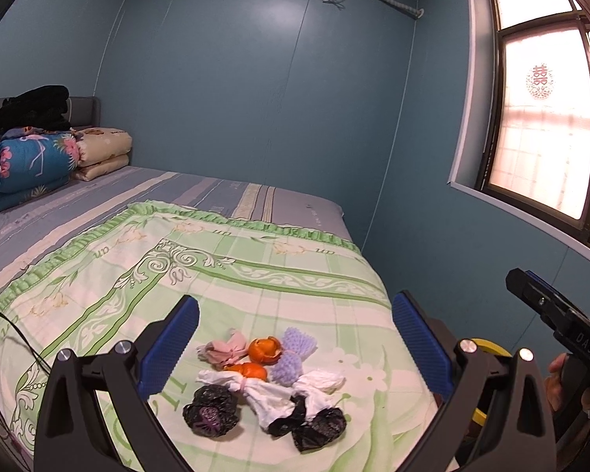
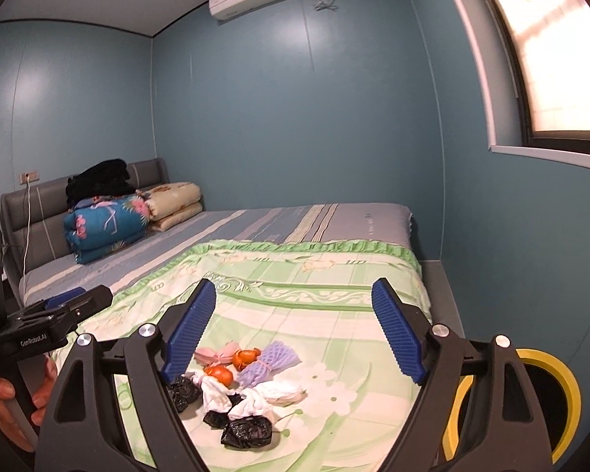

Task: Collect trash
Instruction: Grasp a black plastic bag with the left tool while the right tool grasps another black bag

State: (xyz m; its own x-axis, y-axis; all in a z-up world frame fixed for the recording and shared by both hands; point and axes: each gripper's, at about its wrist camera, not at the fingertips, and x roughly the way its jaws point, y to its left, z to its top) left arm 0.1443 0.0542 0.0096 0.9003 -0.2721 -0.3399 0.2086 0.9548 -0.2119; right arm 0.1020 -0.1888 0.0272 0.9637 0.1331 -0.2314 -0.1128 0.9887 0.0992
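Note:
A small heap of trash lies on the green floral cover [image 1: 279, 259] near the bed's foot. It holds a pink foam net [image 1: 222, 350], orange peels [image 1: 264, 350], a purple foam net [image 1: 295, 350], white tissue wads [image 1: 263, 393] and crumpled black bags [image 1: 210, 411]. My left gripper [image 1: 297, 299] hovers above and before the heap, open, with nothing between its blue pads [image 1: 177, 342]. My right gripper [image 2: 294, 285] also stands open over the same heap, empty. From this side I see the purple net [image 2: 265, 362], a peel [image 2: 246, 357], tissue [image 2: 271, 393] and a black bag [image 2: 247, 430].
A yellow-rimmed bin [image 2: 570, 385] stands on the floor just right of the bed. Folded quilts [image 2: 106, 224] and dark clothes are piled at the headboard. A blue wall and a window [image 1: 542, 126] close off the right side. A cable trails at the bed's left edge [image 1: 4, 326].

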